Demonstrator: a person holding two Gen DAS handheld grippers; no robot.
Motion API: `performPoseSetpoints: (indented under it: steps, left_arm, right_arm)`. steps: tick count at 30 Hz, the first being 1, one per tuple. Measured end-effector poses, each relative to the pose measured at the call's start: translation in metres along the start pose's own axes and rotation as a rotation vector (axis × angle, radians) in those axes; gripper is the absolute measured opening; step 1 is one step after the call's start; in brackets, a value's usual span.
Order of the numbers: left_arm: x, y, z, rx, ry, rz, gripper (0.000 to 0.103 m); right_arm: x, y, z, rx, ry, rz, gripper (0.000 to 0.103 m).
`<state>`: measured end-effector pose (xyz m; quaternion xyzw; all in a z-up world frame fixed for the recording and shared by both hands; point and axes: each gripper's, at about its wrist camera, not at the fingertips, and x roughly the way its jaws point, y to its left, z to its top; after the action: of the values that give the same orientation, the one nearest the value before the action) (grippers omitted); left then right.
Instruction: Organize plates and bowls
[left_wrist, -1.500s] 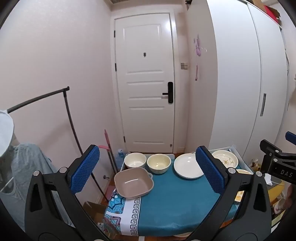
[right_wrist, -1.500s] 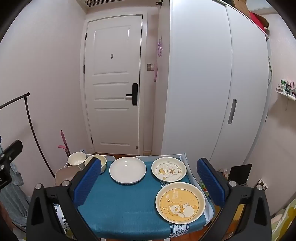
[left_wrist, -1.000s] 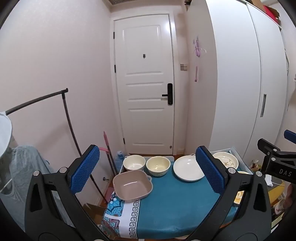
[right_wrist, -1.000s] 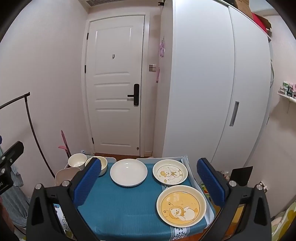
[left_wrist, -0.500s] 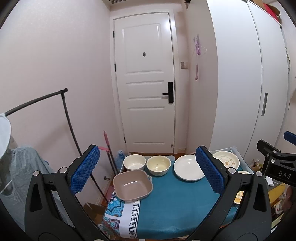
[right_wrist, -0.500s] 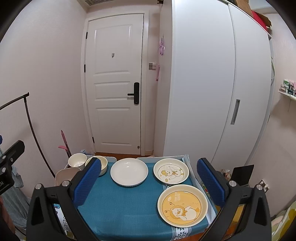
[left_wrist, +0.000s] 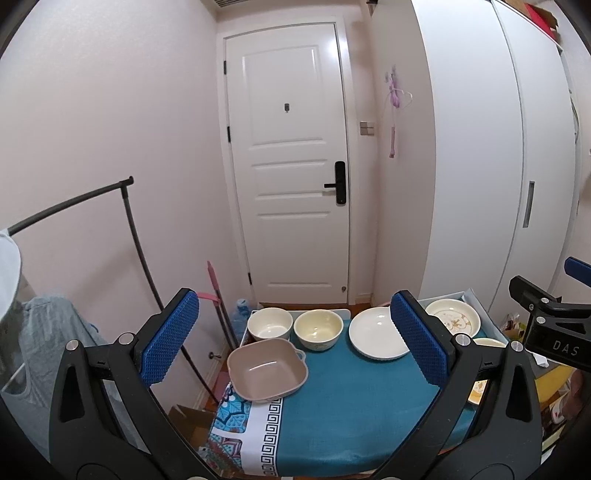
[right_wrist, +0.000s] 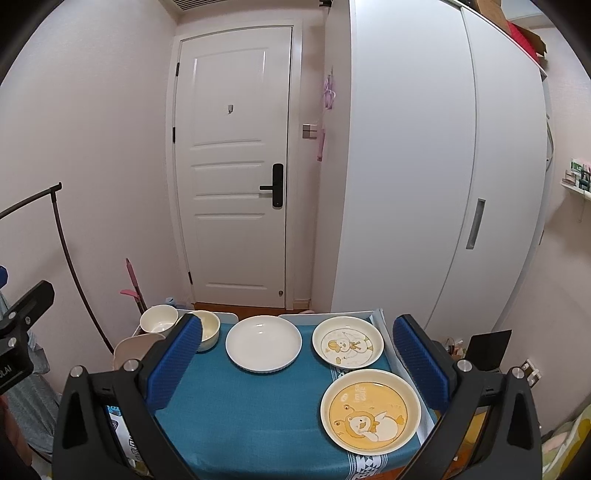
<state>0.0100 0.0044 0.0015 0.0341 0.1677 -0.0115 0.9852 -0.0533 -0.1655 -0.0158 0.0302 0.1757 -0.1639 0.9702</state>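
A small table with a teal cloth (left_wrist: 343, 402) (right_wrist: 251, 410) holds the dishes. In the left wrist view a pink square dish (left_wrist: 266, 370) sits at the front left, with a white bowl (left_wrist: 265, 324), a cream bowl (left_wrist: 318, 328), a plain white plate (left_wrist: 376, 338) and a cartoon plate (left_wrist: 452, 319) behind it. The right wrist view shows the white plate (right_wrist: 263, 348), the cartoon plate (right_wrist: 347, 346) and a yellow bear plate (right_wrist: 370, 410). My left gripper (left_wrist: 295, 341) and right gripper (right_wrist: 297, 360) are open and empty, held above the table's near side.
A white door (left_wrist: 291, 184) stands behind the table, and a tall white wardrobe (right_wrist: 424, 166) on the right. A black clothes rack (left_wrist: 136, 236) with hanging clothes stands to the left. A pink-handled tool (left_wrist: 216, 291) leans by the wall.
Both views have shifted only slightly; the grippers hover with small drift. No dish has moved, and both grippers stay open.
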Motion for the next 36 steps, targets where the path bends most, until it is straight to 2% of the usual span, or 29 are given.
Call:
performPoseSetpoints:
  steps: [36]
  left_arm:
    - [0.0006, -0.0072, 0.0058, 0.008, -0.004, 0.002, 0.103]
  right_arm:
    - [-0.0002, -0.0087, 0.0029, 0.005, 0.005, 0.017, 0.103]
